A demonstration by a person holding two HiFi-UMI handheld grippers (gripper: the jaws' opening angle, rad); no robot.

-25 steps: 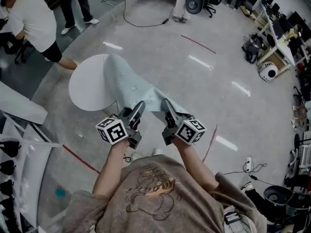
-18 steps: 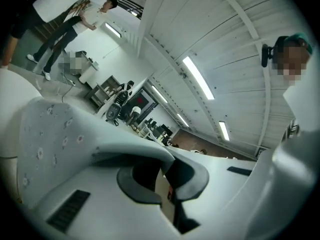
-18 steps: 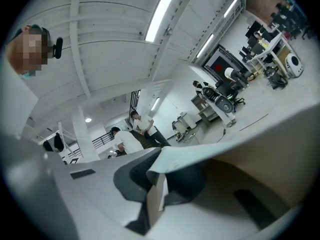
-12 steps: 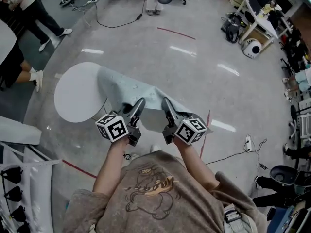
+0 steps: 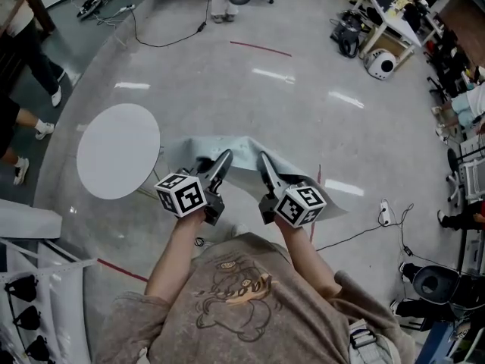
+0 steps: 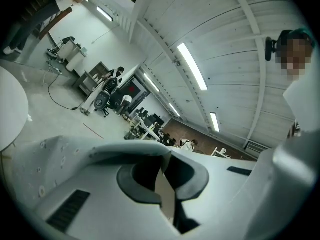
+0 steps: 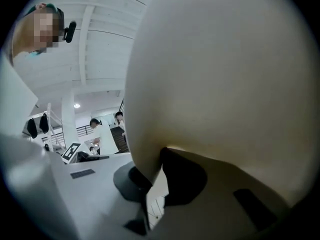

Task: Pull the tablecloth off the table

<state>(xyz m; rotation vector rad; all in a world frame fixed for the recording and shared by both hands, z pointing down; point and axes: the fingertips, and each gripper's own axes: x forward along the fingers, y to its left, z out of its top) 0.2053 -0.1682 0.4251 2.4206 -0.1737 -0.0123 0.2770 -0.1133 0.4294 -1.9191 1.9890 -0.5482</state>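
grey glossy floor [image 5: 250, 89] spreads around the white table [image 5: 117, 150] and tablecloth [image 5: 241, 152].

We see open floor [image 5: 250, 89] ahead of us. The round table [image 5: 117, 150] stands to our left, and desks [image 5: 390, 23] crowd the far right.

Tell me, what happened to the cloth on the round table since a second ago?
The pale grey fabric tablecloth slid all the way off the round white table, toward the person. A second ago it still lay across the right part of the tabletop. Now the tabletop is bare and the cloth hangs from the tools. Unchanged: the left tool and the right tool stay shut on the cloth's edge, side by side.
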